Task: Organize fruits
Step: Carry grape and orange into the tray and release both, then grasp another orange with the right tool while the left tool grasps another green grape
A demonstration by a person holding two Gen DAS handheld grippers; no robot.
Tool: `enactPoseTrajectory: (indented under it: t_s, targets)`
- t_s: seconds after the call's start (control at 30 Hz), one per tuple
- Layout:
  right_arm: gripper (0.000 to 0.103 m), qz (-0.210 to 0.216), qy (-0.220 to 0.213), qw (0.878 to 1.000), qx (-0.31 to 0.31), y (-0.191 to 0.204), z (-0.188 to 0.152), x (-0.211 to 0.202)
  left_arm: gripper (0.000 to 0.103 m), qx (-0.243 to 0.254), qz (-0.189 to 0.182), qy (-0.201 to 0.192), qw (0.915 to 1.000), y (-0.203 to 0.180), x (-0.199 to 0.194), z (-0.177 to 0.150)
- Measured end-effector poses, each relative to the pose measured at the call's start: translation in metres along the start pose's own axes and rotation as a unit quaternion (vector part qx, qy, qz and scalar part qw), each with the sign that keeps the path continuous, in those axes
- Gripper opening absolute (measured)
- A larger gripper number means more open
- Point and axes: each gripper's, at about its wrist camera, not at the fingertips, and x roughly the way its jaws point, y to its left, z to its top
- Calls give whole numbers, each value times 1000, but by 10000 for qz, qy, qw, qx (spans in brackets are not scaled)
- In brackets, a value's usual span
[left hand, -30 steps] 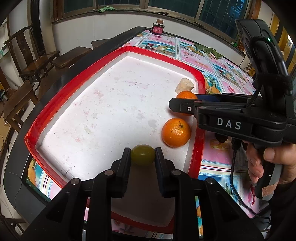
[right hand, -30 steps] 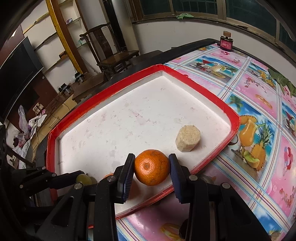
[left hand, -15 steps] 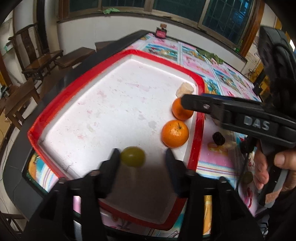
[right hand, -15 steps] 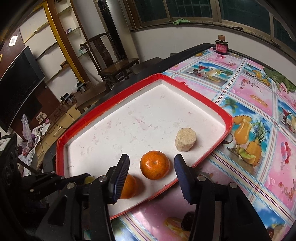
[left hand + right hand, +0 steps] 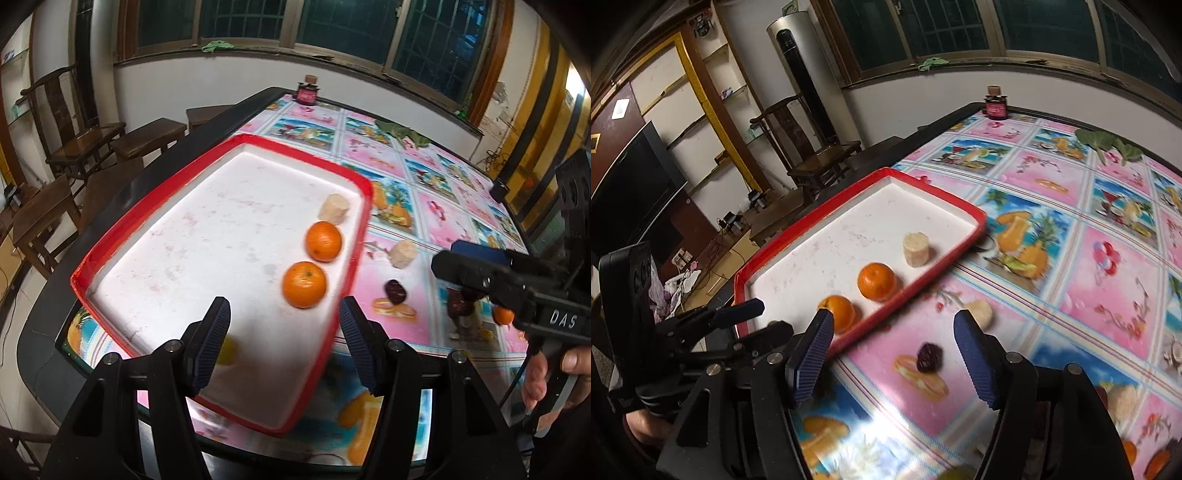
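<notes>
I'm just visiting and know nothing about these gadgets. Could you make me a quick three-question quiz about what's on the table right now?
1. True or false: both oranges lie inside the red tray.
2. Is the dark dried fruit (a) in the tray, (b) on the tablecloth, or (c) held by a gripper?
3. Fill in: the left gripper and the right gripper are both ____, holding nothing.

Key: 1 true. 2 (b). 3 open.
</notes>
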Motion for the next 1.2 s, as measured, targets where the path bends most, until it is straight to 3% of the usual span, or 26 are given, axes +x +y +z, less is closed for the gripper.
enactPoseTrajectory:
  t_s: [0.47, 1.2]
  targets:
    - [71, -324, -34, 9983, 479, -47, -52, -54, 64, 407, -287, -6, 9988, -46, -9, -4]
    - [72, -772, -40, 9930, 894, -93, -86, -90, 64, 1003, -789, 385, 9911, -103, -3, -26]
